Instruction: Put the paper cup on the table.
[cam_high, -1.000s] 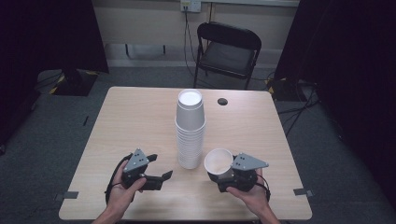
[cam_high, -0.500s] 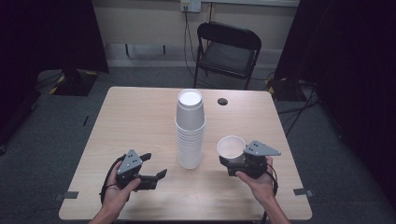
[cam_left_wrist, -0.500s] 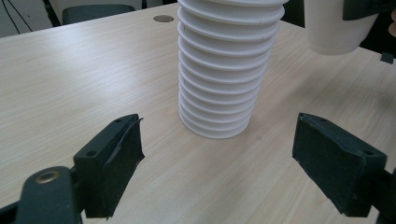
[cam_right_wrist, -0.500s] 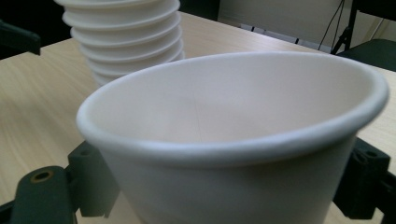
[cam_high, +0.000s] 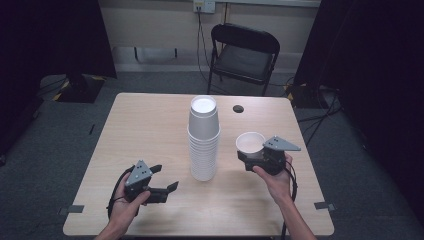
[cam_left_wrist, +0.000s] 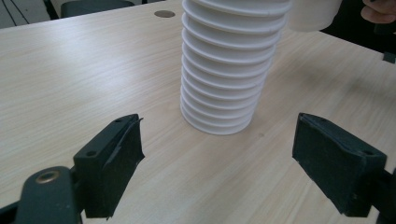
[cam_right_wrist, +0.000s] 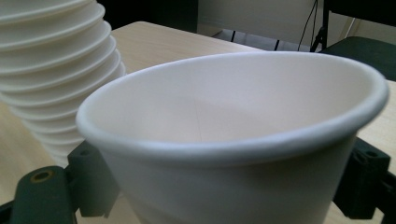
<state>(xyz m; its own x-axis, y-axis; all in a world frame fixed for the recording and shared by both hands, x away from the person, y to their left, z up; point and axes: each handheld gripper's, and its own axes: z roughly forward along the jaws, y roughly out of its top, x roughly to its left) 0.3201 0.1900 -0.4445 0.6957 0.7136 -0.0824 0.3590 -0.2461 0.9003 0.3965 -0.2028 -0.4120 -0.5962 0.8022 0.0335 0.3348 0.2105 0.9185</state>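
A tall stack of white paper cups (cam_high: 203, 137) stands upside down at the middle of the wooden table (cam_high: 150, 125); its ribbed side rises ahead in the left gripper view as the stack (cam_left_wrist: 231, 65). My right gripper (cam_high: 250, 159) is shut on a single white cup (cam_high: 250, 143), held mouth up above the table, right of the stack. This cup (cam_right_wrist: 233, 140) sits between the right jaws, with the stack (cam_right_wrist: 51, 70) behind it at left. My left gripper (cam_high: 167, 181) rests open near the front left, its jaws wide apart with nothing between them; it points at the stack's base.
A small dark round hole or grommet (cam_high: 238, 108) lies on the table behind the stack. A black folding chair (cam_high: 242, 55) stands beyond the far edge. Dark curtains flank the room, and cables run on the floor at right.
The right gripper has carried the single cup up and to the right, away from the stack, and turned it upright. The left gripper has drifted slightly left and toward the front edge.
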